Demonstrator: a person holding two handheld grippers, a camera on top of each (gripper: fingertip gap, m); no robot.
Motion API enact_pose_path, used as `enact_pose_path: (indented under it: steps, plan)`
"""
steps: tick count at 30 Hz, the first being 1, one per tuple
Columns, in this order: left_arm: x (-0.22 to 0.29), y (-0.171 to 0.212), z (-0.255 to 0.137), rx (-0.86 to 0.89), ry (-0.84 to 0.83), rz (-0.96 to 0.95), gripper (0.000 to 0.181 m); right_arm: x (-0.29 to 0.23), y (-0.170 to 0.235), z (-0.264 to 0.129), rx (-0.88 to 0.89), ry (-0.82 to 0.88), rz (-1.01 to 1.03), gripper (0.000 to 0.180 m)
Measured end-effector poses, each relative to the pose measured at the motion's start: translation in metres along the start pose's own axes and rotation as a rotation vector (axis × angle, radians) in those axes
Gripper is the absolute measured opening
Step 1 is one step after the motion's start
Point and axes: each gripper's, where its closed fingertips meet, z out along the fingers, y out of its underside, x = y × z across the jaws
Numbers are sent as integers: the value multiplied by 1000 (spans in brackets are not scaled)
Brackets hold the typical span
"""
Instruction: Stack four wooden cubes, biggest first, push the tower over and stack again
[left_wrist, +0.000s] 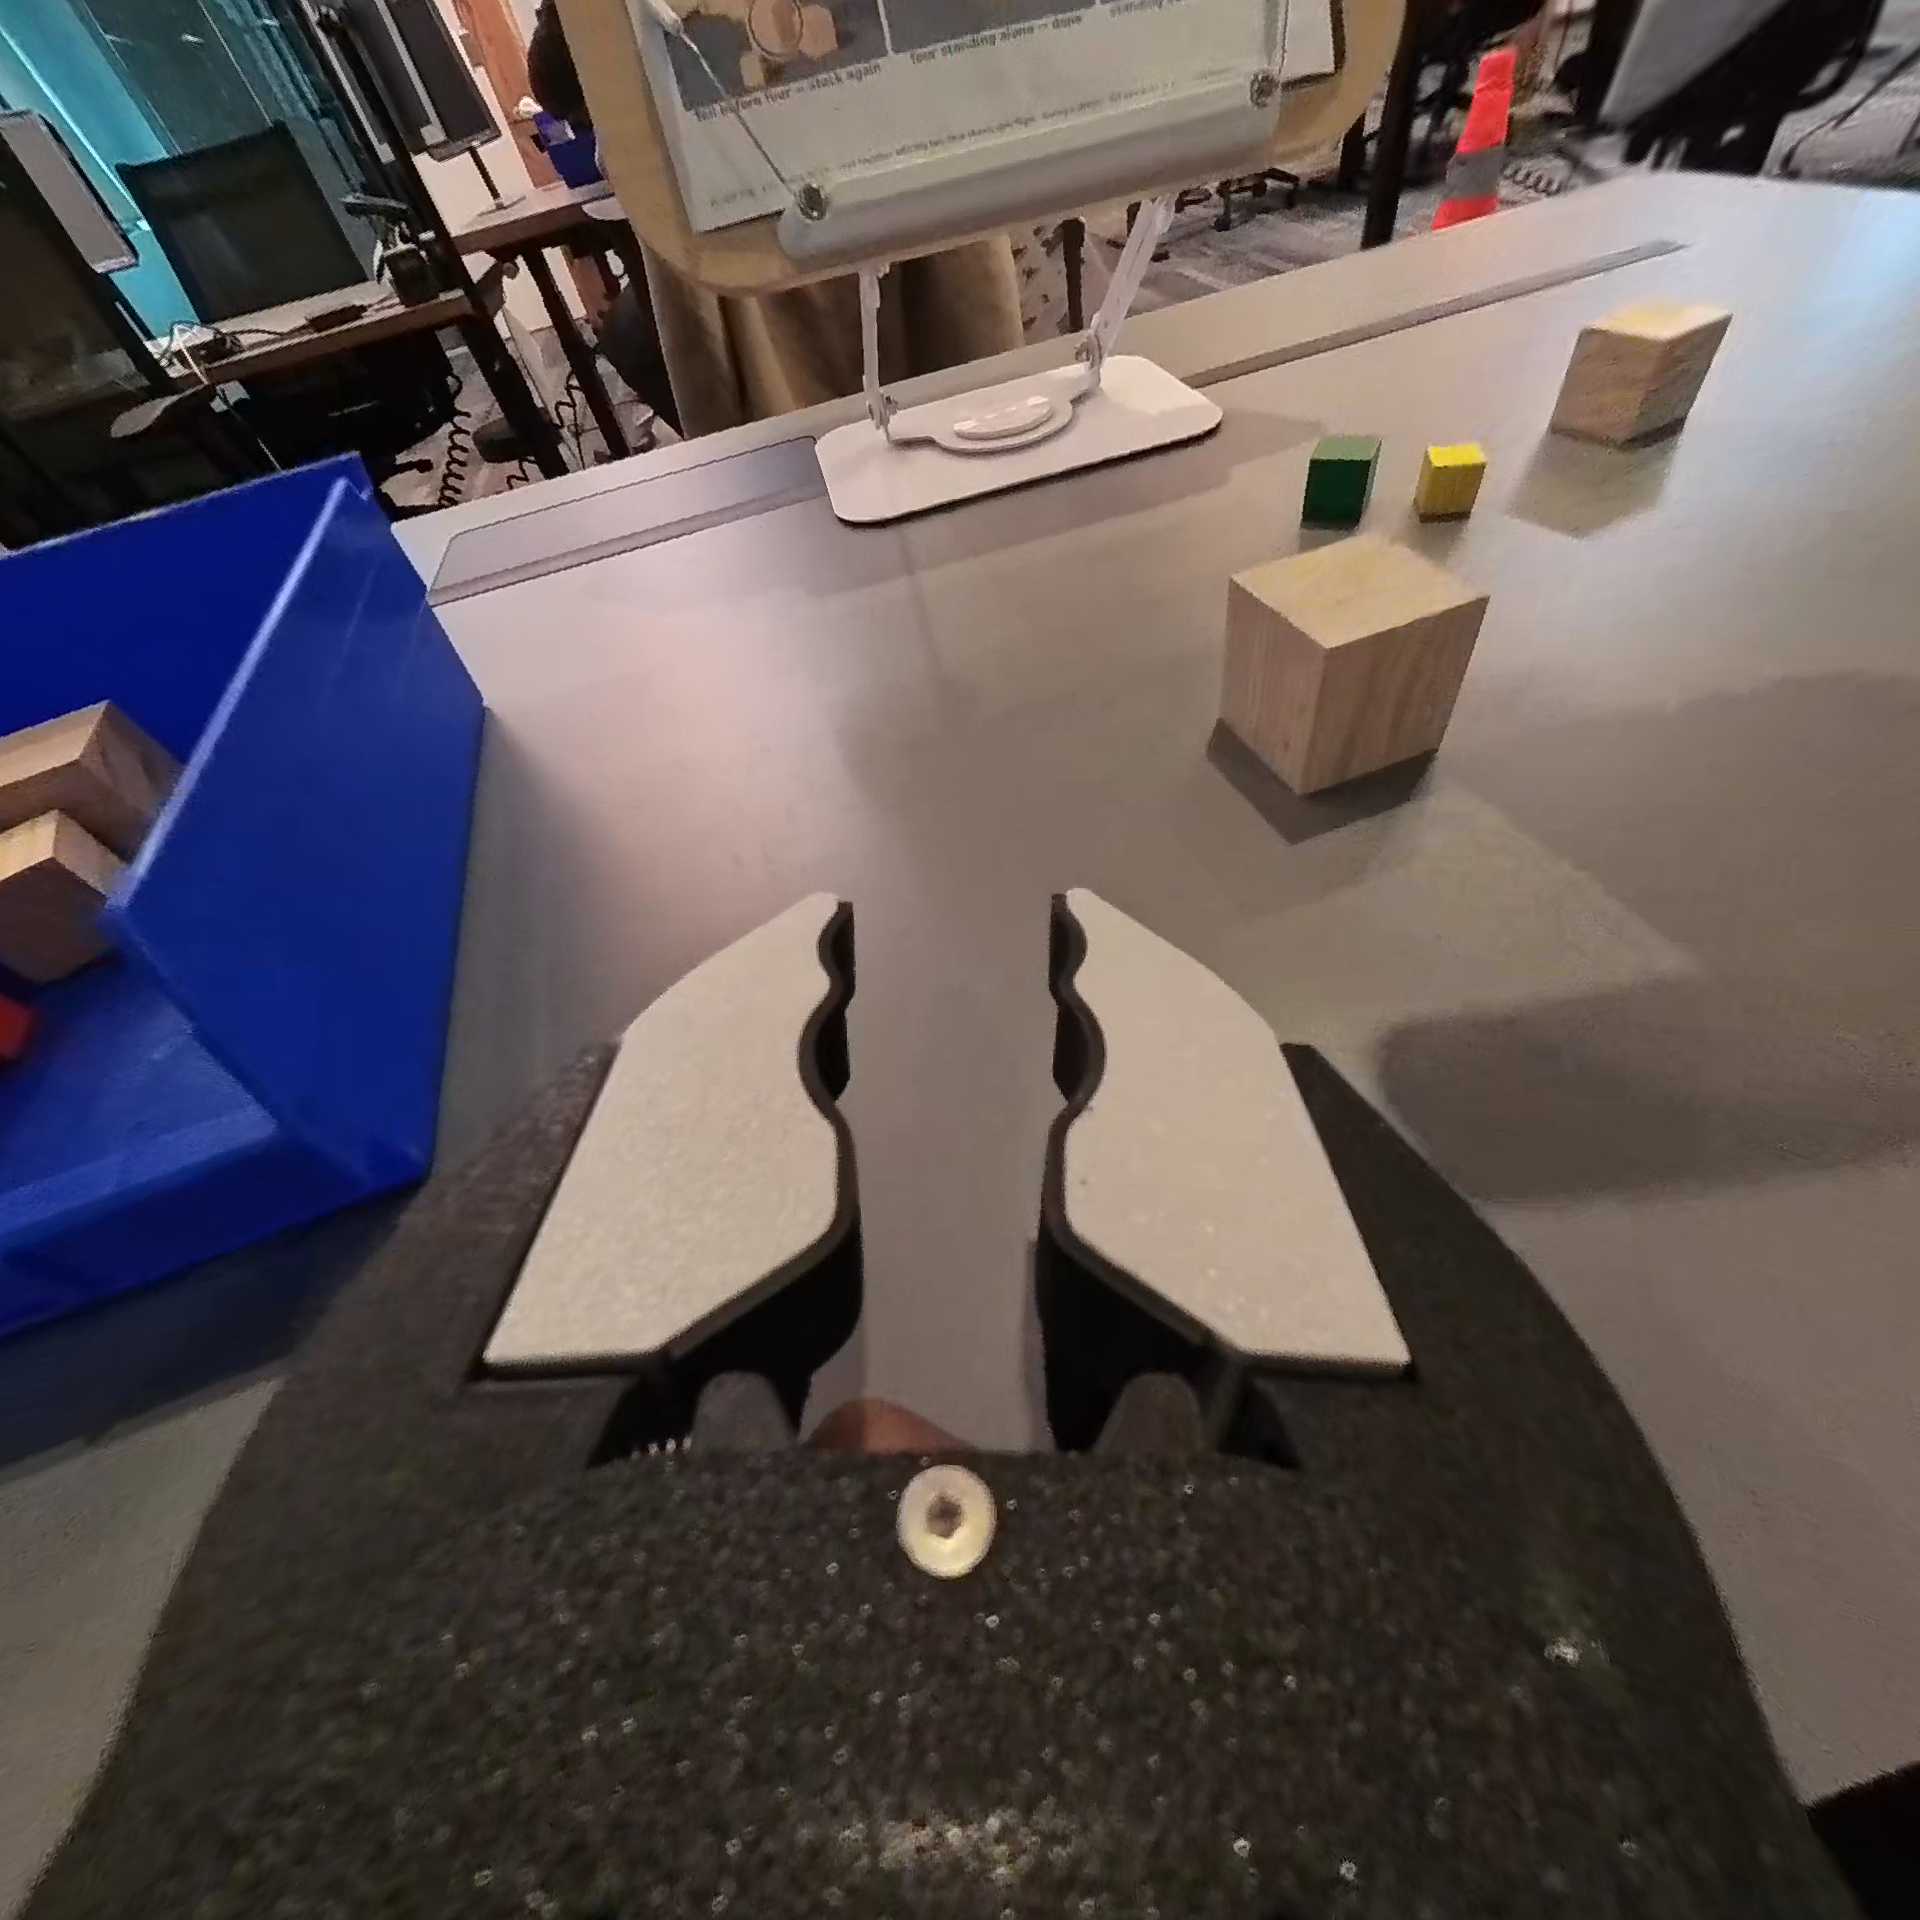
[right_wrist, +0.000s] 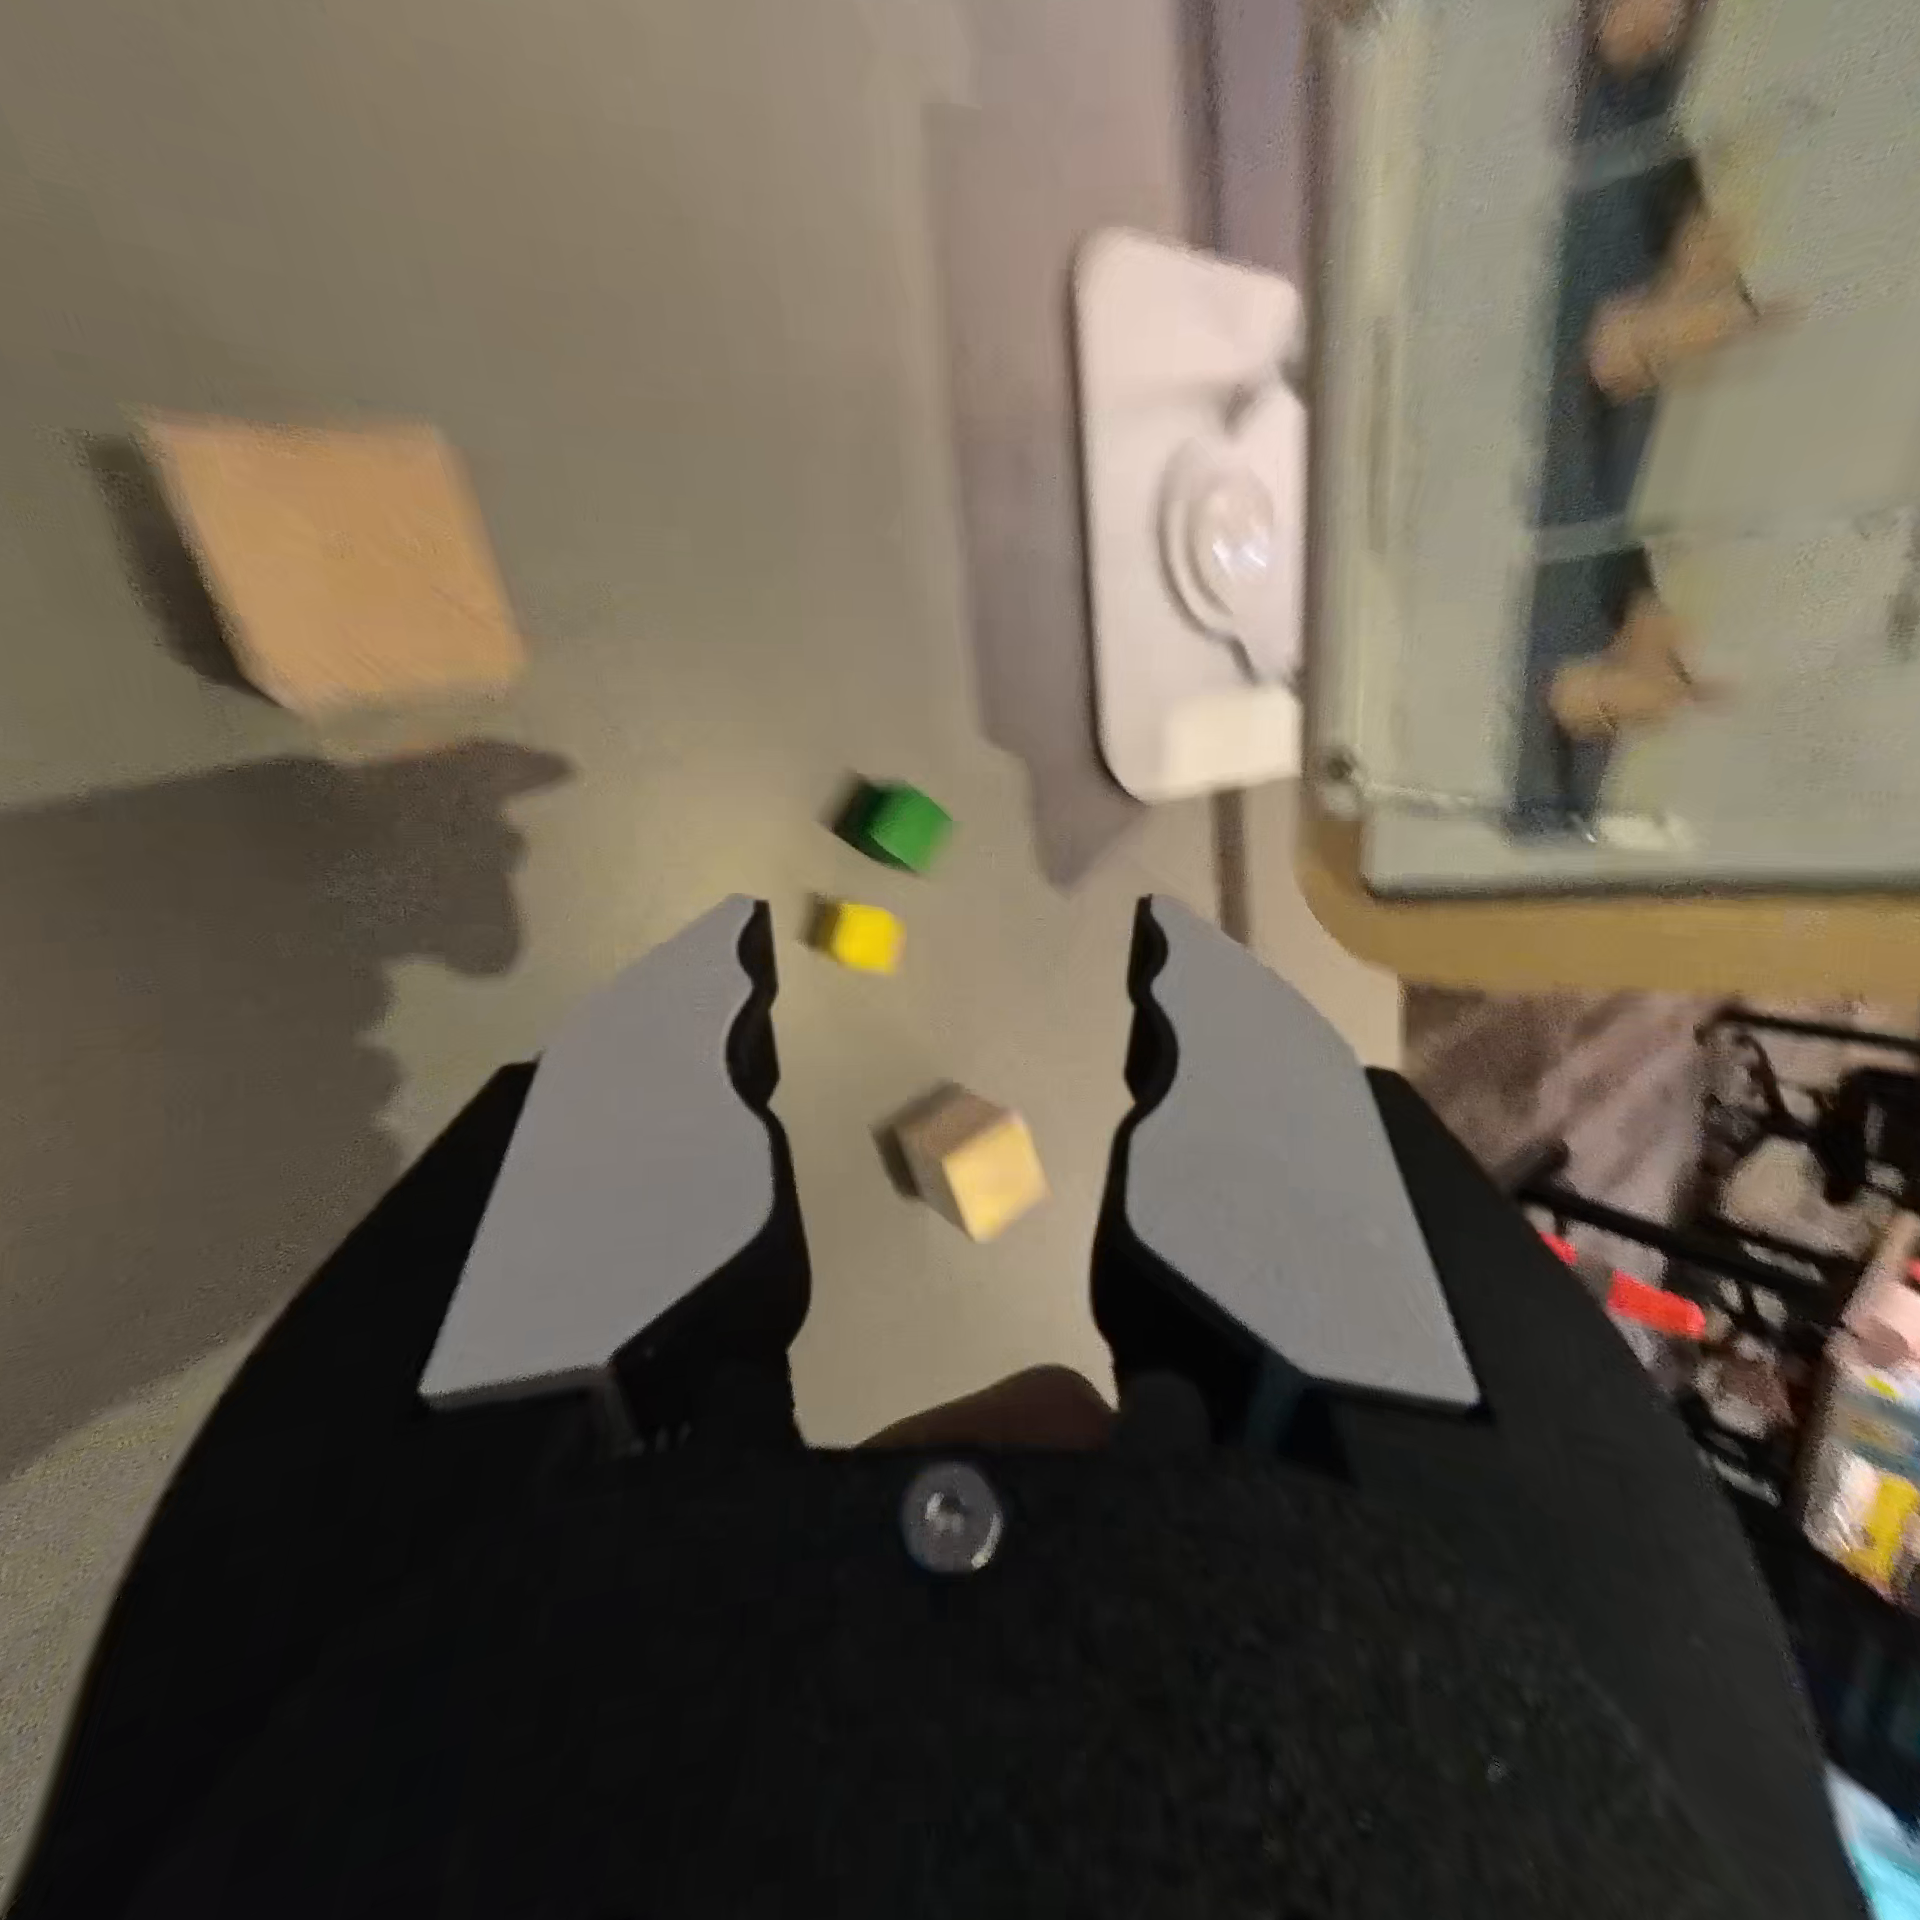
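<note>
Four cubes lie apart on the grey table. In the left wrist view, a big plain wooden cube (left_wrist: 1351, 665) stands right of centre, with a green cube (left_wrist: 1340, 476) and a yellow cube (left_wrist: 1449, 480) behind it and a medium plain cube (left_wrist: 1636, 369) at the far right. My left gripper (left_wrist: 951, 914) is open and empty, low over the table, left of the big cube. My right gripper (right_wrist: 951, 914) is open and empty, high above the table in a blurred view. The medium cube (right_wrist: 966, 1158) shows between its fingers, far below. The yellow cube (right_wrist: 857, 935), green cube (right_wrist: 896, 823) and big cube (right_wrist: 332, 561) lie beyond.
A blue bin (left_wrist: 301, 831) holding more wooden blocks (left_wrist: 62, 831) stands at the left, close to my left gripper. A white stand base (left_wrist: 1018, 436) with a sign board (left_wrist: 977, 94) sits at the table's far edge; the base also shows in the right wrist view (right_wrist: 1184, 520). The grippers' ends are close to 30 centimeters from one another.
</note>
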Motion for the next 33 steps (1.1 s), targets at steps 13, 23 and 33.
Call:
enact_pose_path:
  steps: [13,23,33]
  plan:
    - [4,-7,-4,9,24,14,35,15,166,83,-313,-246,-165,62]
    - [6,-1,-1,-29,73,-49,35,4,190,119,-297,-354,-119,49]
    - [13,-6,-2,-8,52,-7,34,-14,45,24,-157,-221,-100,49]
